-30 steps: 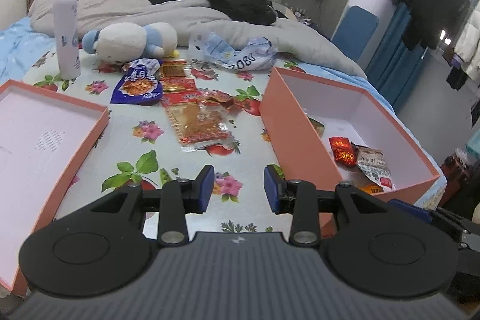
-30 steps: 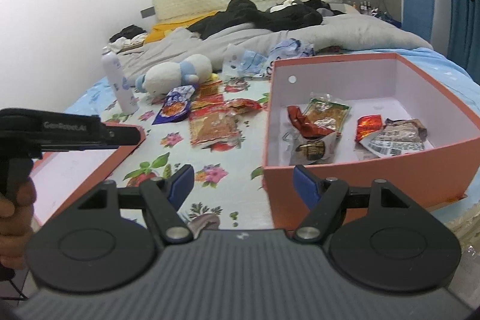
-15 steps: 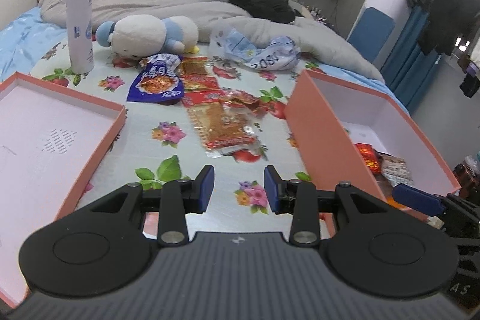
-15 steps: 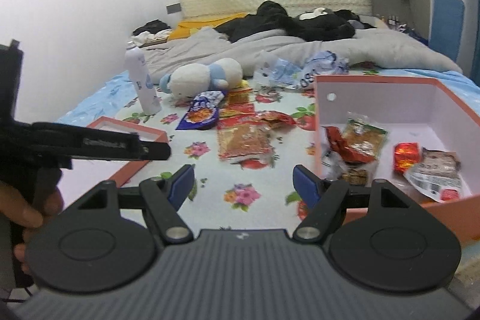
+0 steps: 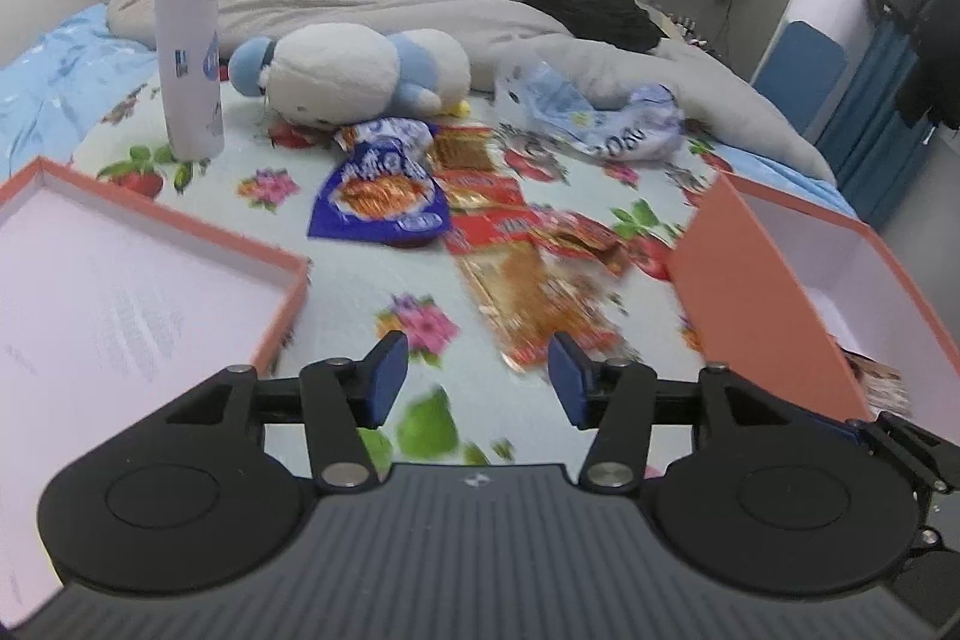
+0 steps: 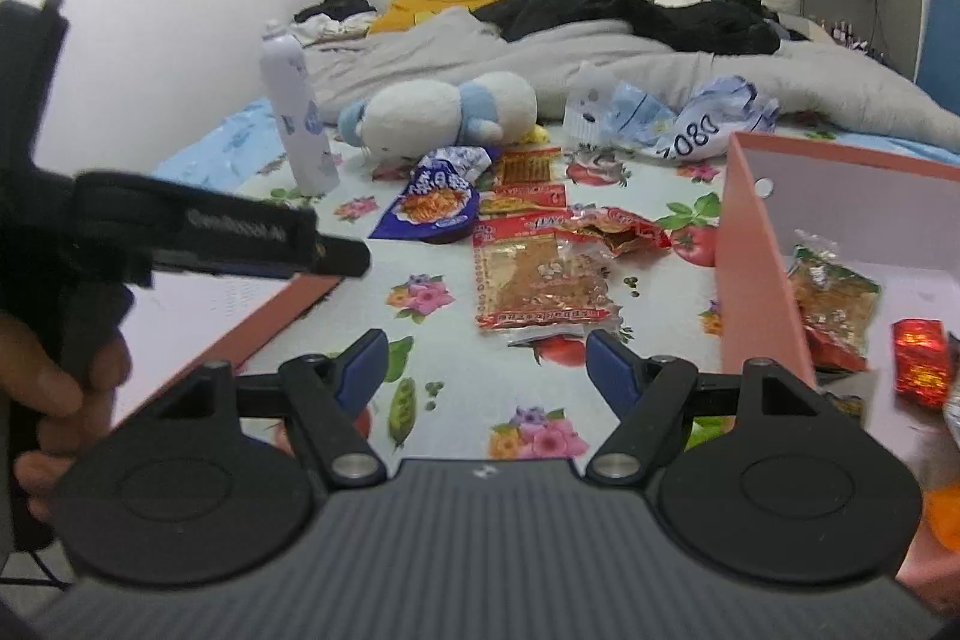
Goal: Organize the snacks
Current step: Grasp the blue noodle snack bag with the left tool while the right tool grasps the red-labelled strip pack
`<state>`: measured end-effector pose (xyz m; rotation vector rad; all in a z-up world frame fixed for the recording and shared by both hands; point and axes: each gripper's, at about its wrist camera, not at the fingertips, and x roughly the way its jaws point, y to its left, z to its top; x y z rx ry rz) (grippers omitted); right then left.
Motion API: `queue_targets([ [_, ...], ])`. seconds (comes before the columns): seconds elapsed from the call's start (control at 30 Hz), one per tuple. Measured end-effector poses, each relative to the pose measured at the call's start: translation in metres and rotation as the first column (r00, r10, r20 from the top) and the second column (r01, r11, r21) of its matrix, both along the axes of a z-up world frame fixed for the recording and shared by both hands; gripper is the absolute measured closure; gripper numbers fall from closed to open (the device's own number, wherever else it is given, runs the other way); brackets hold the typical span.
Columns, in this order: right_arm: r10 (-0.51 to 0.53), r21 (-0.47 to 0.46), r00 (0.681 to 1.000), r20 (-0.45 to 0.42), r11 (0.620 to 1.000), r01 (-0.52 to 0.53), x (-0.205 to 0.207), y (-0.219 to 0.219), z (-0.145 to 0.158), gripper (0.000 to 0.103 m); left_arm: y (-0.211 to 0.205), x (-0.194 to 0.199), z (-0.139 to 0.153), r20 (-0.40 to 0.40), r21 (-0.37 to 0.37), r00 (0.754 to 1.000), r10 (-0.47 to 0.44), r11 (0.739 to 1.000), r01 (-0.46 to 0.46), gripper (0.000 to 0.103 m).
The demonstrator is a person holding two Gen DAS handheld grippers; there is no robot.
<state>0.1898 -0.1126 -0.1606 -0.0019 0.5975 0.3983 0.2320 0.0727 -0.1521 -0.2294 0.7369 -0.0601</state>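
Observation:
Loose snacks lie on the flowered sheet: a clear pack of orange strips (image 5: 540, 304) (image 6: 543, 280), a blue bag (image 5: 384, 196) (image 6: 435, 202), a torn red wrapper (image 6: 618, 226) and small red packs (image 6: 528, 169). The orange box (image 5: 780, 292) (image 6: 756, 268) at the right holds several snacks, among them a green-edged pack (image 6: 831, 292) and a red foil pack (image 6: 915, 352). My left gripper (image 5: 477, 379) is open and empty, just short of the orange-strip pack. My right gripper (image 6: 483, 370) is open and empty, low over the sheet before the same pack.
The box lid (image 5: 120, 292) lies open at the left. A white spray bottle (image 5: 189, 34) stands upright behind it. A plush toy (image 5: 354, 76) and a crumpled blue-white bag (image 5: 606, 118) lie further back, with a grey duvet and black clothes beyond.
Both grippers have moved forward and lower towards the loose snacks. The left gripper's jaws have opened wider. The right gripper stays open.

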Motion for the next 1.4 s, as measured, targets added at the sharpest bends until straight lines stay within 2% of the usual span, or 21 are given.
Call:
queue_targets([
  [0.17, 0.011, 0.008, 1.0, -0.024, 1.0, -0.011, 0.041, 0.011, -0.02, 0.029, 0.011, 0.05, -0.009, -0.001, 0.083, 1.0, 0.0, 0.997, 0.0, 0.031],
  [0.2, 0.01, 0.003, 1.0, -0.024, 1.0, -0.01, 0.051, 0.014, -0.025, 0.026, 0.013, 0.061, -0.01, 0.001, 0.096, 1.0, -0.006, 0.995, 0.006, 0.03],
  [0.27, 0.009, -0.011, 1.0, -0.028, 1.0, -0.009, 0.066, 0.02, -0.032, 0.017, 0.015, 0.084, -0.014, 0.003, 0.127, 1.0, -0.008, 0.992, 0.007, 0.02],
  [0.37, 0.014, -0.022, 1.0, -0.014, 1.0, -0.014, 0.088, 0.029, -0.045, 0.017, 0.023, 0.118, -0.019, 0.038, 0.158, 0.998, 0.045, 0.986, -0.05, 0.019],
  [0.43, 0.014, -0.033, 0.999, -0.038, 0.999, -0.015, 0.103, 0.034, -0.054, 0.017, 0.031, 0.142, -0.021, 0.06, 0.164, 0.995, 0.076, 0.983, -0.085, 0.019],
  [0.6, 0.011, -0.058, 0.999, -0.041, 0.998, -0.013, 0.125, 0.042, -0.067, 0.017, 0.047, 0.201, -0.033, -0.009, 0.085, 0.996, 0.092, 0.992, -0.091, 0.019],
  [0.67, 0.007, -0.079, 0.999, -0.045, 0.997, -0.011, 0.131, 0.045, -0.071, 0.017, 0.049, 0.222, -0.041, -0.043, 0.1, 0.994, 0.105, 0.99, -0.1, 0.019],
  [0.83, 0.002, -0.107, 0.997, -0.077, 0.994, -0.011, 0.143, 0.049, -0.084, 0.018, 0.048, 0.253, -0.067, -0.099, 0.079, 0.991, 0.087, 0.994, -0.079, 0.019],
  [0.9, 0.018, -0.139, 0.997, -0.075, 0.99, -0.028, 0.142, 0.053, -0.084, 0.016, 0.044, 0.26, -0.077, -0.112, 0.116, 0.991, 0.08, 0.991, -0.067, 0.021],
  [1.03, 0.024, -0.126, 0.996, -0.089, 0.991, -0.035, 0.142, 0.051, -0.084, 0.023, 0.04, 0.262, -0.085, -0.103, 0.152, 0.993, 0.065, 0.987, -0.049, 0.022],
  [1.1, 0.039, -0.131, 0.995, -0.091, 0.99, -0.051, 0.141, 0.052, -0.083, 0.034, 0.039, 0.262, -0.086, -0.107, 0.15, 0.993, 0.058, 0.988, -0.041, 0.027],
  [1.27, 0.055, -0.131, 0.993, -0.102, 0.989, -0.068, 0.14, 0.054, -0.081, 0.045, 0.034, 0.251, -0.084, -0.114, 0.168, 0.993, 0.036, 0.986, -0.017, 0.04],
  [1.4, 0.059, -0.146, 0.994, -0.094, 0.987, -0.072, 0.126, 0.054, -0.077, 0.067, 0.033, 0.236, -0.079, -0.125, 0.161, 0.992, 0.031, 0.987, -0.01, 0.043],
])
